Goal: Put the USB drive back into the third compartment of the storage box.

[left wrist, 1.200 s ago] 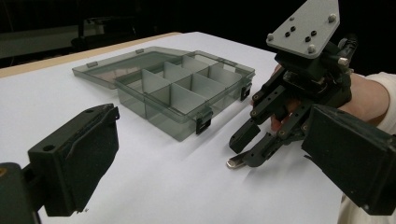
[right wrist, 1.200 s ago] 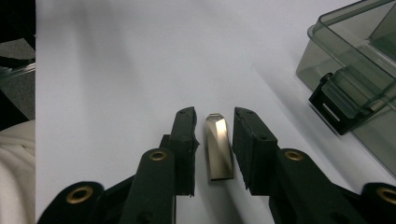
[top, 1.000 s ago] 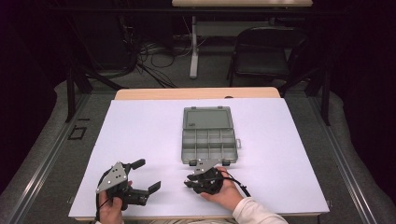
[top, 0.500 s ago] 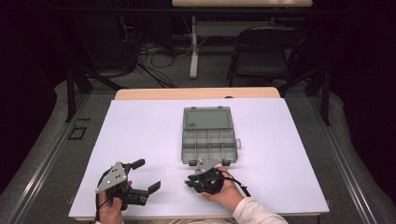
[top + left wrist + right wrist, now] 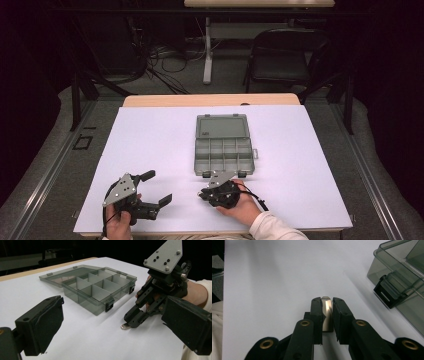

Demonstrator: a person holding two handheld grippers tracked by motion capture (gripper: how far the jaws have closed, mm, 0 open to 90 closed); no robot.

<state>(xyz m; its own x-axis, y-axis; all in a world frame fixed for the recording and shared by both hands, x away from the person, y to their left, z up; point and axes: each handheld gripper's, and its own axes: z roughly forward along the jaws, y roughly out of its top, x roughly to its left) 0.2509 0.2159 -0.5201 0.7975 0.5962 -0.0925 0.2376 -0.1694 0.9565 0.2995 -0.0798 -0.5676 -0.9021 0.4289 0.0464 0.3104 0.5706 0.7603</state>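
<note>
Big table (image 5: 150,145), white top, wood strip along far edge; grey see-through box (image 5: 222,157) sits on table near middle, lid (image 5: 222,127) open, lying flat on table on box's far side; box split into small bins by thin walls; two black clips on box's near wall; small shiny metal piece (image 5: 124,326) lies flat on white top, just in front of box's near wall.
</note>
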